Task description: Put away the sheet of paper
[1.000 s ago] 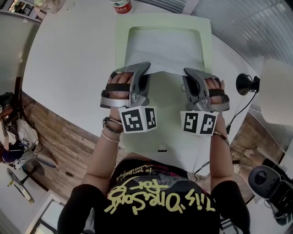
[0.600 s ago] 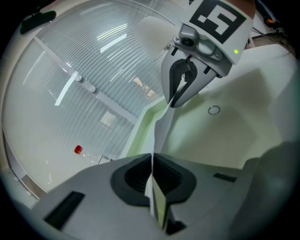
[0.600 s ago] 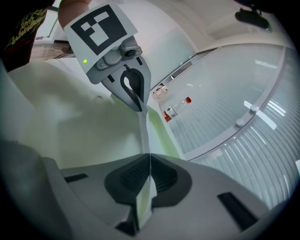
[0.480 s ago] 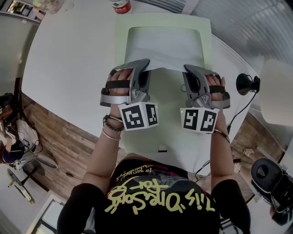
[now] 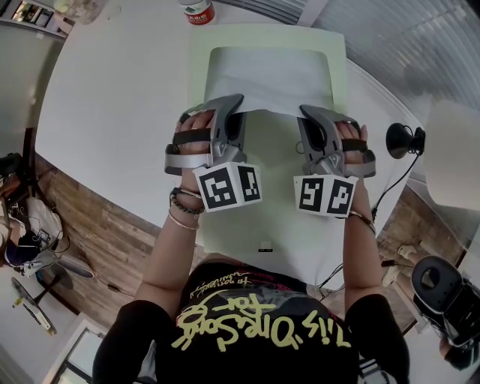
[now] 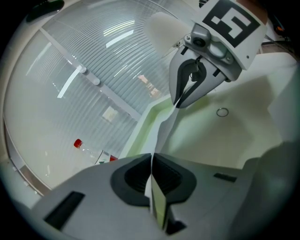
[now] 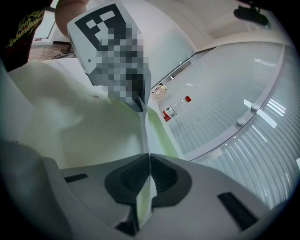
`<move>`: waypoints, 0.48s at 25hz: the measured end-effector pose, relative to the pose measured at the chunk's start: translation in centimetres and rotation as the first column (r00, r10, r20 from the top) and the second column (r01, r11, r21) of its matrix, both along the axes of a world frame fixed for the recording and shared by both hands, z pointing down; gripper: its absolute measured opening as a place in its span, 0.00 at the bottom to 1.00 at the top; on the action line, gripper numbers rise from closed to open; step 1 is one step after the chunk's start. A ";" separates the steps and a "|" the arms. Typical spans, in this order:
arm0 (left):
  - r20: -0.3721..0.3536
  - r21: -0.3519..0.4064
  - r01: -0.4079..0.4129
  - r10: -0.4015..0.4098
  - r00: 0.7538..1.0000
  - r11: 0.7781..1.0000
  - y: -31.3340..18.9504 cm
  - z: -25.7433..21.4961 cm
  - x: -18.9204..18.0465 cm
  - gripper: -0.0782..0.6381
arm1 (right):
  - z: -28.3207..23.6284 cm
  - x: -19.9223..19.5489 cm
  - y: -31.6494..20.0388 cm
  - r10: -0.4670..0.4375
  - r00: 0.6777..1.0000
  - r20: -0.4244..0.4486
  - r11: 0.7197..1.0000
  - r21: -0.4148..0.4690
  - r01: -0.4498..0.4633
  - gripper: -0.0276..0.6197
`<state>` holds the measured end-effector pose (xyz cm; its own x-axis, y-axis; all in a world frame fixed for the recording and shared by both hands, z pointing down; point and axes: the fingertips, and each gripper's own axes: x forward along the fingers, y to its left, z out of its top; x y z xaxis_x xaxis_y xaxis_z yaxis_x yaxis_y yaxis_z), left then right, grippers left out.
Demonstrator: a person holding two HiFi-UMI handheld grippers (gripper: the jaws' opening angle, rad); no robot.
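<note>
Your left gripper and right gripper have edged slightly toward the counter's far edge, carrying the sheet of paper farther up the green folder. Both sets of jaws are clamped on the sheet's near edge.

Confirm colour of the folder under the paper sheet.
Pale green folder; the head view shows it best.

In mid-frame the sheet of paper lies on the folder on the bench. My left hand-held gripper and right hand-held gripper meet the sheet's lower edge. A bottle stands at the top.
</note>
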<state>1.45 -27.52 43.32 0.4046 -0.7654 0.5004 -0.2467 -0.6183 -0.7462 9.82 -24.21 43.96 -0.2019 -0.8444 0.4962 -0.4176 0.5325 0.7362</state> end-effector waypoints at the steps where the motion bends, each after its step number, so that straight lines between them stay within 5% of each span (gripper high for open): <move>1: 0.001 -0.001 0.001 -0.001 1.000 1.000 0.0 0.0 0.0 0.12 | 0.0 0.0 0.0 0.000 1.000 0.001 1.000 0.001 0.000 0.05; 12: 0.011 0.005 0.000 0.000 1.000 1.000 -0.9 -0.2 0.2 0.12 | 0.1 0.0 -0.7 -0.011 1.000 -0.020 1.000 0.006 0.011 0.05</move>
<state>1.60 -28.42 43.13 0.3995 -0.7677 0.5010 -0.2387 -0.6147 -0.7517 9.87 -24.88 44.06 -0.2019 -0.8452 0.4949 -0.3971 0.5325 0.7475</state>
